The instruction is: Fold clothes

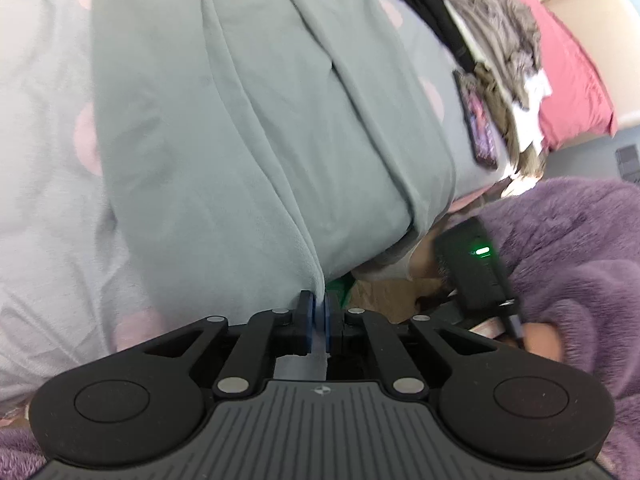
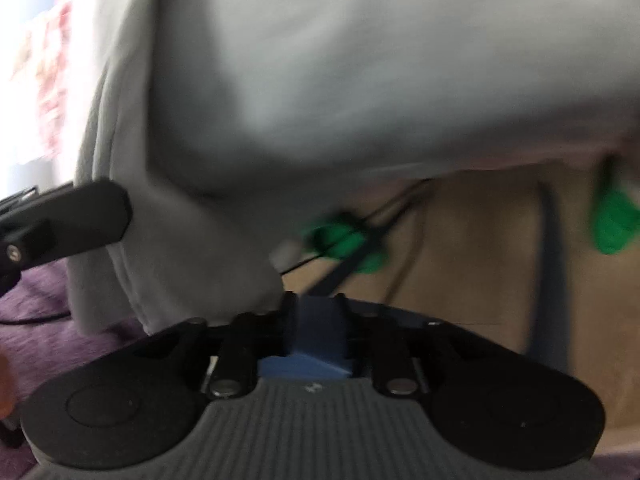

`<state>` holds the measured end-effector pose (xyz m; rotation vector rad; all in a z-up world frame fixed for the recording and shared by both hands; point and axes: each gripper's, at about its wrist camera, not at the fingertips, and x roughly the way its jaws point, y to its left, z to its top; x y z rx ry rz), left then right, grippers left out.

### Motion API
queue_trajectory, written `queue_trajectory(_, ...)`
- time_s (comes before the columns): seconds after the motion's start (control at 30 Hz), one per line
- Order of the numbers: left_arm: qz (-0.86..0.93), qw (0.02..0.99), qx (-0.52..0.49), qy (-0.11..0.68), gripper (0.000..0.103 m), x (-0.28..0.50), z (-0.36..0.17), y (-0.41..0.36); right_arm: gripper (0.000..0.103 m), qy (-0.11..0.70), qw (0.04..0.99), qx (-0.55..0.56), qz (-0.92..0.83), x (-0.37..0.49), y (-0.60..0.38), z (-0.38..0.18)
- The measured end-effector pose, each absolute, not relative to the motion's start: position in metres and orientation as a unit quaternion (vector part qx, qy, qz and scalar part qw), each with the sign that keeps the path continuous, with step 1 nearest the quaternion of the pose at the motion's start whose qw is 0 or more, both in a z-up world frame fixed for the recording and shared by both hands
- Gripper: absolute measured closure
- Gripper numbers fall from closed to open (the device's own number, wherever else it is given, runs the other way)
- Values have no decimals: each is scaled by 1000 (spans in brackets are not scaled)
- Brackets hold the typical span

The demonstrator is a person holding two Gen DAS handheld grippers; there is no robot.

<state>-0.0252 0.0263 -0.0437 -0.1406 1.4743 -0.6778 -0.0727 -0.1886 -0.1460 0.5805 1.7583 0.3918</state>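
Lying spread over a dotted bedsheet (image 1: pixel 48 128), the green garment (image 1: pixel 248 128) reaches toward the near bed edge, where one corner of it is drawn up. The left gripper (image 1: pixel 319 318) has its fingers pressed together, pinching a thin edge of the cloth at that near corner. The right gripper (image 2: pixel 314 316) sits just beside a hanging fold of the same cloth (image 2: pixel 320 80); its fingers stand slightly apart, and nothing visible lies between them, though blur limits certainty. The cloth appears soft, light and limp: it creases in long folds and sags wherever unsupported, so it will not keep a shape by itself. Grip it at hems, corners or seam lines, where the layers are thicker and less likely to slip from the pads. Hold two corners level to keep an edge straight. Beyond the garment, a clothes pile (image 1: pixel 492 40) rests on a red pillow (image 1: pixel 568 72). A purple fleece sleeve (image 1: pixel 568 248) shows at the right.
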Motion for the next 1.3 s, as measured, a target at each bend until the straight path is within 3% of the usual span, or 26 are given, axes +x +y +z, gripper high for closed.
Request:
queue_trajectory(0.2,-311,665,-52,677,92,-28,-68,10,77,704,672,215,87,-67,-222,-111)
queue_trajectory(0.27,-310,658,-38,685,89,-30,-74,6,68,686,699,187,79,-67,-232,-99)
queue_trajectory(0.33,-309,648,-25,696,83,-33,-79,3,68,668,722,161,77,-67,-235,-89)
queue_trajectory(0.57,-289,651,5,701,65,-48,-69,13,68,596,766,166,176,-67,-228,-56)
queue_trajectory(1.03,-174,703,-24,690,62,-56,-75,73,62,598,748,87,275,-77,-195,-72)
queue_trajectory(1.17,-188,700,26,689,62,-58,-88,59,44,565,772,95,275,-80,-195,-63)
queue_trajectory(1.3,-206,694,45,688,62,-58,-98,50,44,589,751,92,283,-77,-200,-80)
